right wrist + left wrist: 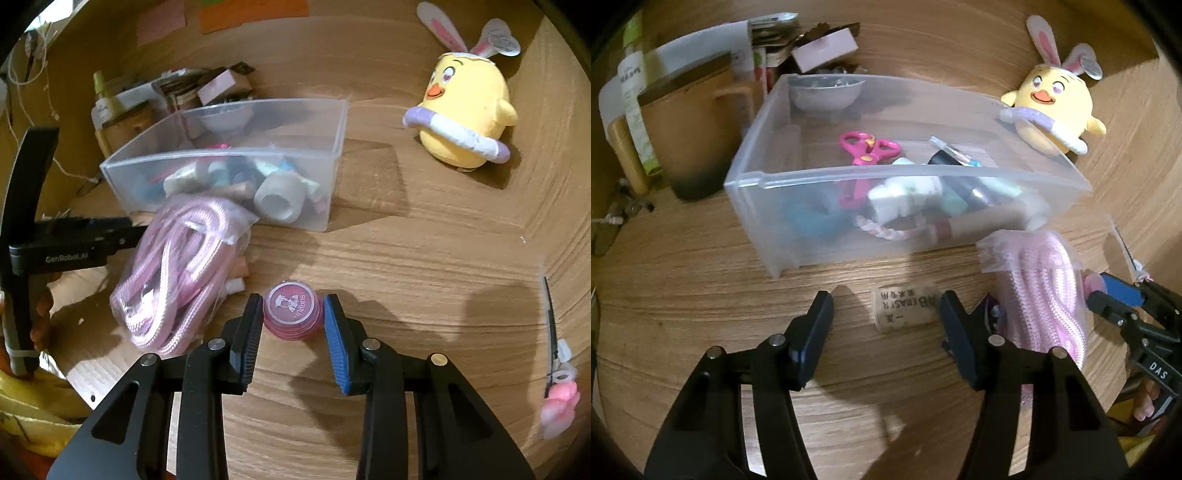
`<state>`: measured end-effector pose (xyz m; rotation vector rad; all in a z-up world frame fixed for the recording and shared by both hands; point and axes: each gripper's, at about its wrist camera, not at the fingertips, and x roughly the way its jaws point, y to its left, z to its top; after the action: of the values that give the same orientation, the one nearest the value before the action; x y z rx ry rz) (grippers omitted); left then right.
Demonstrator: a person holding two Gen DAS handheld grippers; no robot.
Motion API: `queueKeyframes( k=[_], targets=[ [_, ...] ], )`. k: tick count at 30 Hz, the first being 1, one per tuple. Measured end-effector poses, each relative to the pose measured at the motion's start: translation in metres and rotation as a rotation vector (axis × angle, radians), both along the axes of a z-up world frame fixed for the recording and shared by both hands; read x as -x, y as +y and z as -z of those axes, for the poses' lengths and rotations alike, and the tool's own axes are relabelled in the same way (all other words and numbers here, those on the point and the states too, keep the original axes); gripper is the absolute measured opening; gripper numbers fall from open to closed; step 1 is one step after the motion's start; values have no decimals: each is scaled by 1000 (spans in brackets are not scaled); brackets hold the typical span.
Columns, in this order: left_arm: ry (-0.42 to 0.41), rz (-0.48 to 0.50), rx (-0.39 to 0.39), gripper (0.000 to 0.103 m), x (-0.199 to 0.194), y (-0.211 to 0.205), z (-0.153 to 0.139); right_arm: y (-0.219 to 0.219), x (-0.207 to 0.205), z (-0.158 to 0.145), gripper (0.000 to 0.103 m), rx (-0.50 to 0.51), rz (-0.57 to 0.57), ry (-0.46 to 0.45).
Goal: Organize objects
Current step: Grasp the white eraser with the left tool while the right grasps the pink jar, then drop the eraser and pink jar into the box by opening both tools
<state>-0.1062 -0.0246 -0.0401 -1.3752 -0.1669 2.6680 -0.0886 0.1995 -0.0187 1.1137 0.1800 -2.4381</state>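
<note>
Left gripper [884, 312]: jaws spread wide and holding nothing, low over the wooden table [701, 280]. A small tan eraser [905, 305] with printed lettering lies flat on the table between the two fingertips, touching neither.

Right gripper [291, 314]: jaws open, one finger on each side of a small round pink jar [291, 314] standing on the table. The left pad looks right against the jar's side; a thin gap shows at the blue right pad, so no firm grip is visible.

Pink rope: a clear bag of coiled pink rope [177, 269] lies on the table just left of the jar, between the two grippers, its far end against the front wall of the bin.

Bin: a clear plastic bin [827, 177] sits open-topped on the table beyond both grippers. Inside are pink scissors [866, 147], a white tape roll [279, 201], a cardboard tube [986, 221] and other small items too blurred through the wall to name.

Plush toy: a yellow chick plush [467, 110] with bunny ears stands on the table, right of the bin and apart from it.

Far left: a brown mug [698, 125] stands beside the bin, with a stack of small boxes [812, 48] behind.

Right edge: a thin dark stick with a pink charm [557, 402] lies near the table's edge.
</note>
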Motion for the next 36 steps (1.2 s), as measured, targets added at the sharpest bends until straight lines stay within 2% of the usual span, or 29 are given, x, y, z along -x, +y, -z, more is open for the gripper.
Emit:
queueKeyframes(
  k=[6, 7, 9, 16, 20, 27, 31, 36],
  targets=[
    [12, 40, 56, 60, 0, 17, 3, 2, 6, -13, 31, 20, 14, 31],
    [22, 37, 76, 56, 0, 20, 4, 2, 7, -16, 31, 23, 16, 39],
    [27, 43, 99, 42, 1, 22, 4, 1, 8, -22, 31, 33, 16, 54],
    [70, 29, 45, 42, -8, 10, -12, -7, 14, -47, 31, 74, 2, 117],
    [149, 30, 7, 42, -17, 5, -41, -14, 20, -63, 31, 96, -2, 157],
    [293, 8, -4, 42, -18, -3, -83, -27, 43, -84, 31, 139, 10, 196],
    [300, -19, -23, 42, 0, -12, -87, -39, 59, -82, 31, 140, 2, 180],
    [270, -48, -28, 42, 18, -23, -78, -58, 83, -60, 31, 88, -9, 118]
  ],
)
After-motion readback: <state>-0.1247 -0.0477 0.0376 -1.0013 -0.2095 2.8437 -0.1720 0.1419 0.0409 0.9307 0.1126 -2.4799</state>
